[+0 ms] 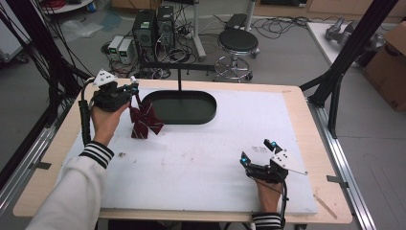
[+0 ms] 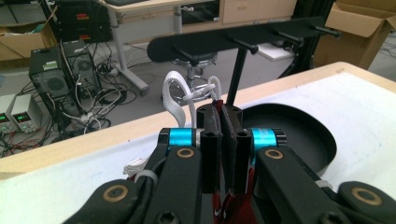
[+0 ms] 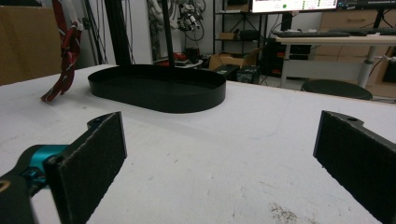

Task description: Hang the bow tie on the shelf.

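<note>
High view puts my left gripper [image 1: 132,91] clamped on the top of a dark red, limp fabric piece with white straps [image 1: 145,120] near the bench's far-left corner, light and floppy I judge, right gripper [image 1: 258,151] open.

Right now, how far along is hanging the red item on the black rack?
Done: the left tongs are shut on the dark red fabric item with white straps, its lower end near the white table mat. In hand: carrying it beside the black oval-based peg stand. Left: hooking a strap on a peg. Right tongs sit open, idle.
</note>
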Demonstrator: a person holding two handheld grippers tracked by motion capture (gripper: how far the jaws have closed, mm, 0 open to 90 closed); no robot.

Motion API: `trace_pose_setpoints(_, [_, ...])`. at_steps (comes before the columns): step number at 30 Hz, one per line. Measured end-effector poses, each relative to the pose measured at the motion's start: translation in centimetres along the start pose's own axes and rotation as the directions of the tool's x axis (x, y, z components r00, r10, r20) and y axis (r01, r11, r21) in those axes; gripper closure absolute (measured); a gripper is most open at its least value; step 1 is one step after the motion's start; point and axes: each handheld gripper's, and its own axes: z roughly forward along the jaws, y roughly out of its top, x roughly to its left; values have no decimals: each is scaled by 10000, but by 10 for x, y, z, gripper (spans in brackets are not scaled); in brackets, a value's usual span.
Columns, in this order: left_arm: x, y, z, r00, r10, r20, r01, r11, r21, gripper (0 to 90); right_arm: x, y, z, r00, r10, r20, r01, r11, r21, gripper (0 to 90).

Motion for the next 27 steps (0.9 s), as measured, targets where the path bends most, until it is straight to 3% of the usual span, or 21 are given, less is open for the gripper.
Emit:
trace_pose_setpoints(8, [2, 12, 8, 9999, -11, -127, 7, 9995, -305, 862, 0, 0, 0, 10000, -66, 7, 66, 10000, -26, 15])
trace_pose_setpoints(27, [-3, 47, 33, 9983, 526, -246, -536, 9977, -424, 862, -1, 0, 0, 10000, -60, -32, 60, 10000, 10, 15])
